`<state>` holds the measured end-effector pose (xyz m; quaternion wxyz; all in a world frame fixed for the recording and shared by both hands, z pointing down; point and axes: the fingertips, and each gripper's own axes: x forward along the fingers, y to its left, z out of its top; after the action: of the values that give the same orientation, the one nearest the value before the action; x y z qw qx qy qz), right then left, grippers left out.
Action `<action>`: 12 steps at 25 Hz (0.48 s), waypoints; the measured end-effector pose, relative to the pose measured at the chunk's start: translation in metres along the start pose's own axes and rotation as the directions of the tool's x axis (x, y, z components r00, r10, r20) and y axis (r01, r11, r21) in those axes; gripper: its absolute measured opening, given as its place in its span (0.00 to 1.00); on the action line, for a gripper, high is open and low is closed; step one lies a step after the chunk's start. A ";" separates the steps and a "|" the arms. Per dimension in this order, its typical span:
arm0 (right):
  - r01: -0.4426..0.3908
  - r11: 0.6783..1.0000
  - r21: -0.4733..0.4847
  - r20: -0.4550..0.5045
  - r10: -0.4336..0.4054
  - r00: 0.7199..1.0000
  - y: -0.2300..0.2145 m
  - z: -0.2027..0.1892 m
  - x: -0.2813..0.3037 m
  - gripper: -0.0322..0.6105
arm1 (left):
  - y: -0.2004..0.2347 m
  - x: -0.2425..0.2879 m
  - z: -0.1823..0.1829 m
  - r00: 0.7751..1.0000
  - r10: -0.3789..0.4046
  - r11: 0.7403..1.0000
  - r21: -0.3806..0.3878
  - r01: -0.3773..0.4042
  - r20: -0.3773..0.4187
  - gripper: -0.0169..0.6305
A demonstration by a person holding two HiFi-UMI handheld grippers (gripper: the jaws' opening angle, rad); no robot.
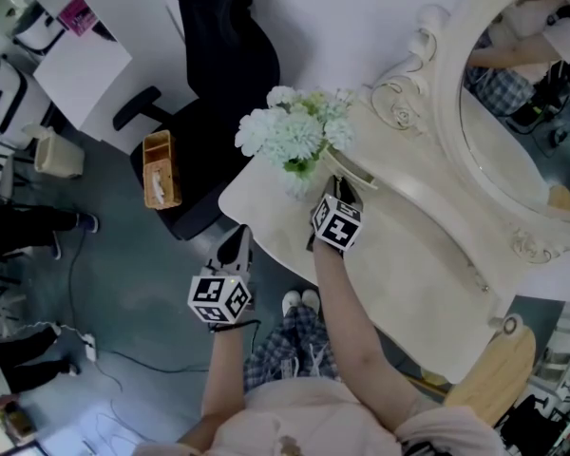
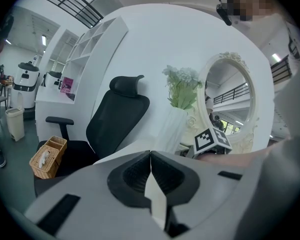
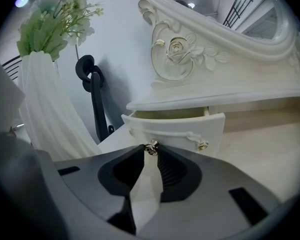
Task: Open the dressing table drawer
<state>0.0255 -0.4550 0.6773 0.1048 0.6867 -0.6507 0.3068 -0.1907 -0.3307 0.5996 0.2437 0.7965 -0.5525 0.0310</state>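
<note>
mirror (image 1: 522, 150) cut off at right edge, drawer (image 3: 180, 127) inside hidden behind its front, vase (image 3: 45, 109) foot behind right gripper (image 3: 151, 150)

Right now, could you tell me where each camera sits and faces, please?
Head view: on the person's head, steeply down at the dressing table, left gripper, right gripper; forearms and legs show.
Left gripper view: on that gripper, along shut jaws toward office chair and mirror; right forearm shows.
Right gripper view: on that gripper, facing the drawer, jaws shut on its knob.
Shared: flowers in all three.
</note>
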 end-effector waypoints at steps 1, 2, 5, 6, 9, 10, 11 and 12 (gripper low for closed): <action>-0.003 1.000 0.000 -0.002 0.003 1.000 0.001 -0.002 -0.001 0.20 | -0.001 -0.001 0.000 1.000 -0.001 1.000 0.001 0.001 0.000 0.07; -0.006 1.000 -0.001 -0.004 0.006 1.000 0.003 -0.003 -0.003 0.20 | -0.001 -0.001 0.000 1.000 -0.001 1.000 0.002 0.001 0.000 0.07; -0.017 1.000 -0.005 -0.006 0.017 1.000 0.007 -0.007 -0.006 0.20 | -0.002 -0.004 -0.001 1.000 -0.002 1.000 0.001 0.002 0.002 0.07; -0.022 1.000 -0.007 -0.007 0.022 1.000 0.009 -0.008 -0.007 0.20 | -0.002 -0.005 -0.001 1.000 -0.002 1.000 0.001 0.002 0.002 0.07; -0.035 0.999 -0.012 -0.013 0.035 0.999 0.014 -0.013 -0.009 0.20 | -0.001 -0.008 -0.001 1.000 0.000 1.000 0.000 0.000 0.004 0.07; -0.039 0.999 -0.014 -0.014 0.039 0.999 0.016 -0.014 -0.011 0.19 | -0.001 -0.009 -0.002 1.000 0.000 1.000 -0.001 0.000 0.004 0.07; -0.042 0.999 -0.017 -0.016 0.042 0.999 0.017 -0.016 -0.012 0.19 | -0.001 -0.010 -0.002 1.000 0.001 1.000 -0.001 -0.001 0.004 0.07; -0.045 0.999 -0.020 -0.017 0.044 0.999 0.018 -0.018 -0.014 0.19 | -0.001 -0.011 -0.002 1.000 0.001 1.000 -0.002 -0.001 0.004 0.07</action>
<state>0.0036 -0.4365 0.6791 0.1102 0.6684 -0.6680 0.3079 -0.1941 -0.3201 0.5976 0.2432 0.7961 -0.5535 0.0291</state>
